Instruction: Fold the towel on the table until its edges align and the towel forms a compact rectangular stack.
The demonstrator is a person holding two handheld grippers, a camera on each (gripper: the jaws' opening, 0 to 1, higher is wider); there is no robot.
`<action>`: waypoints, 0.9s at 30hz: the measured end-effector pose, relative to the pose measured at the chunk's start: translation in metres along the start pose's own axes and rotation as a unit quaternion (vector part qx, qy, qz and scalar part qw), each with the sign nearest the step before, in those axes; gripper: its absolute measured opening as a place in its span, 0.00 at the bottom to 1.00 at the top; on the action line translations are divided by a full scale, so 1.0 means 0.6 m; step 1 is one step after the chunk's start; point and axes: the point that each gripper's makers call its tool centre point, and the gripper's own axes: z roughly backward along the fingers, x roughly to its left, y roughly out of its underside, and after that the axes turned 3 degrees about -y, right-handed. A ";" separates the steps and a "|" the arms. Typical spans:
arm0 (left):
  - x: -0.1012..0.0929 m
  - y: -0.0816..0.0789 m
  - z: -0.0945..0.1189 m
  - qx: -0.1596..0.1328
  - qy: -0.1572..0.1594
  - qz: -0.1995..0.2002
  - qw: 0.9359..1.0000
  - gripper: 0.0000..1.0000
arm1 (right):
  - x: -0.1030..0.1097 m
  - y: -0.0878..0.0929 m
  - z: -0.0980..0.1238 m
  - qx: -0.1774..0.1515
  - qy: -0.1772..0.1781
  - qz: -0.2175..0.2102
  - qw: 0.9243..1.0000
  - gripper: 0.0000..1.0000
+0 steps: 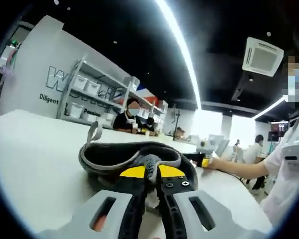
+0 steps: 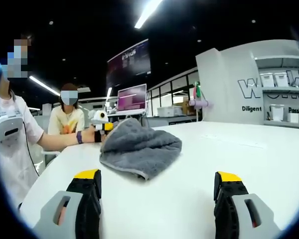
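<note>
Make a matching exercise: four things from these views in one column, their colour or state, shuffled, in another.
1. towel
2. left gripper
3. right gripper
4. table

a. open, jaws wide apart
b. white
c. grey
d. shut on the towel's edge

Pairs: 1-c, 2-d, 3-a, 4-b

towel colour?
Grey, plain, no pattern: the towel shows best in the right gripper view, lying bunched on the white table.
</note>
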 end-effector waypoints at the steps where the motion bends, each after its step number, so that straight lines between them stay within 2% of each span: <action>1: 0.000 -0.007 0.002 -0.011 0.001 0.008 1.000 0.06 | 0.000 0.000 0.000 0.000 0.000 0.000 1.000 0.96; 6: 0.012 -0.042 0.013 -0.069 -0.003 0.057 0.996 0.06 | 0.000 0.000 0.003 0.000 0.000 0.000 1.000 0.96; 11: 0.018 -0.059 0.021 -0.104 -0.010 0.087 0.991 0.06 | -0.002 0.001 0.006 -0.001 0.000 -0.001 1.000 0.96; 15: 0.031 -0.069 0.028 -0.131 -0.026 0.116 0.984 0.06 | -0.005 0.001 0.008 -0.001 0.000 -0.001 1.000 0.96; 17: 0.043 -0.077 0.034 -0.151 -0.039 0.139 0.978 0.06 | -0.006 0.001 0.008 0.000 0.000 -0.001 1.000 0.96; 22: 0.074 -0.078 0.043 -0.165 -0.068 0.174 0.969 0.06 | -0.006 0.002 0.008 0.000 0.000 0.000 1.000 0.96; 25: 0.080 -0.079 0.046 -0.168 -0.068 0.180 0.967 0.06 | -0.007 0.002 0.008 0.000 0.001 -0.001 1.000 0.96; 27: 0.066 -0.076 0.044 -0.170 -0.071 0.180 0.966 0.06 | -0.007 0.002 0.008 -0.001 0.001 -0.002 1.000 0.96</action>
